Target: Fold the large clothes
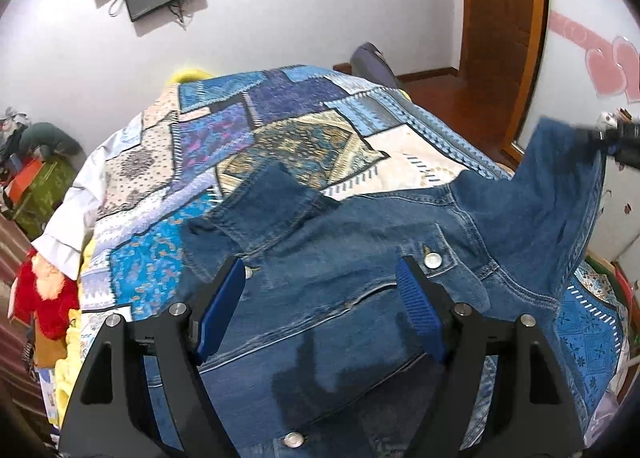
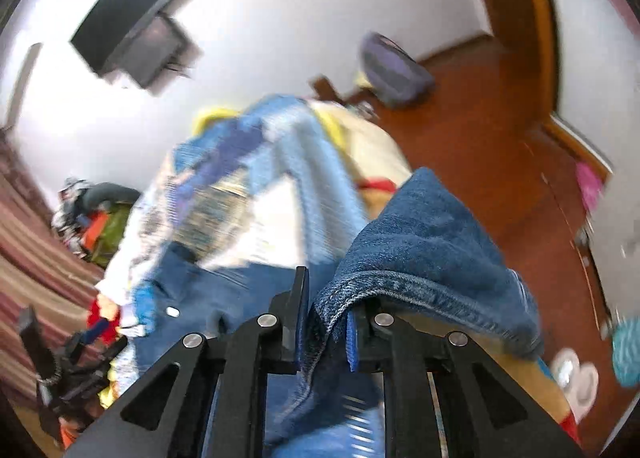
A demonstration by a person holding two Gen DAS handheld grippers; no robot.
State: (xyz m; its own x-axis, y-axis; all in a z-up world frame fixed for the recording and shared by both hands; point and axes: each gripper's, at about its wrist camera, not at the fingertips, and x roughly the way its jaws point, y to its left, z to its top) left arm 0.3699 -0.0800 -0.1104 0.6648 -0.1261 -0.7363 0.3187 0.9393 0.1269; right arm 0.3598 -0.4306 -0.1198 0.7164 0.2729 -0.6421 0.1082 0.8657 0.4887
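Denim jacket (image 1: 360, 258) spread across patchwork bed (image 1: 248, 130); right gripper (image 2: 324, 322) clamping lifted sleeve; left gripper (image 1: 324, 310) wide, empty.

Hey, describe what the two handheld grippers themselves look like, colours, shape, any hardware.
Both match: the left gripper and right gripper have matte black angular frames with triangular cut-outs and round silver pivot bolts. The jaws are faced with blue ribbed pads. No cables, markings or sleeves show near them in either wrist view.
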